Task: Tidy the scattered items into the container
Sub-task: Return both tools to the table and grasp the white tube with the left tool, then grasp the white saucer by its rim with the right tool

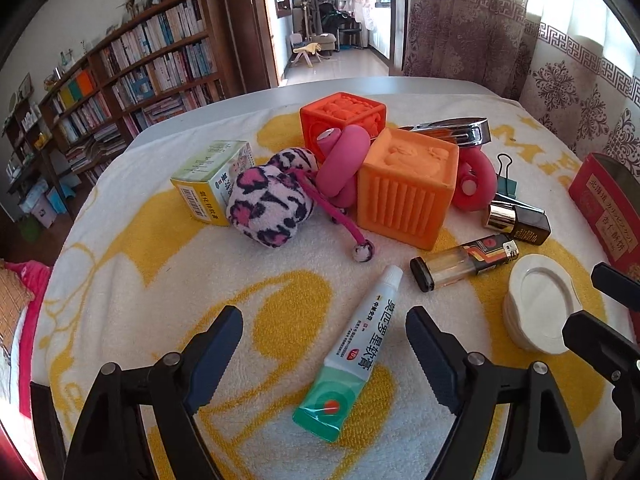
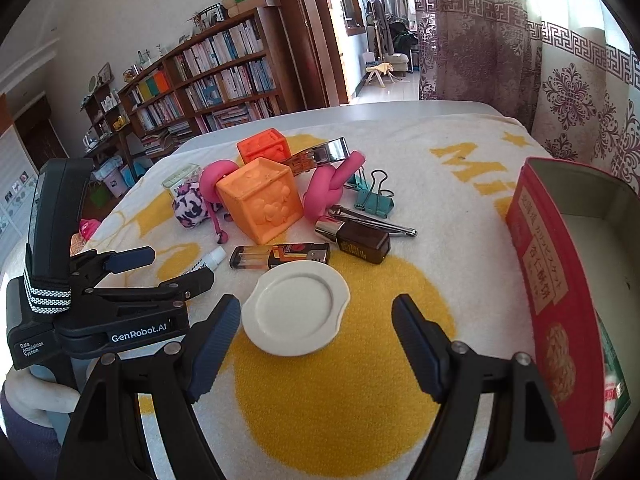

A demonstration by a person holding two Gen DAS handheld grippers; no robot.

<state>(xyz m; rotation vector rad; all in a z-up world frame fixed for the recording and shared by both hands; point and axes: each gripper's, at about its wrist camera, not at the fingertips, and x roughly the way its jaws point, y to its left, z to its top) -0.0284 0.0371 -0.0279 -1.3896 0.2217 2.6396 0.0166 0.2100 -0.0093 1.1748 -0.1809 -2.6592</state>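
Observation:
A green-and-white ointment tube (image 1: 352,340) lies on the towel between the fingers of my left gripper (image 1: 324,320), which stands open without touching it. My right gripper (image 2: 316,306) is open too, over the towel, with a white dish (image 2: 294,312) just ahead of its left finger. The red tin container (image 2: 560,280) stands open at the right. Behind the dish lie a lighter (image 2: 280,258) and a brown bottle (image 2: 356,240). Further back are two orange cubes (image 1: 408,192), a pink twisted toy (image 1: 344,160), a leopard plush (image 1: 268,196) and a medicine box (image 1: 212,176).
A teal binder clip (image 2: 372,200), a nail clipper (image 2: 376,222) and a chrome clip (image 1: 456,128) lie behind the pile. The yellow-and-white towel (image 2: 360,380) covers the table. A bookshelf (image 1: 152,64) and a curtain (image 2: 560,80) stand beyond its far edge.

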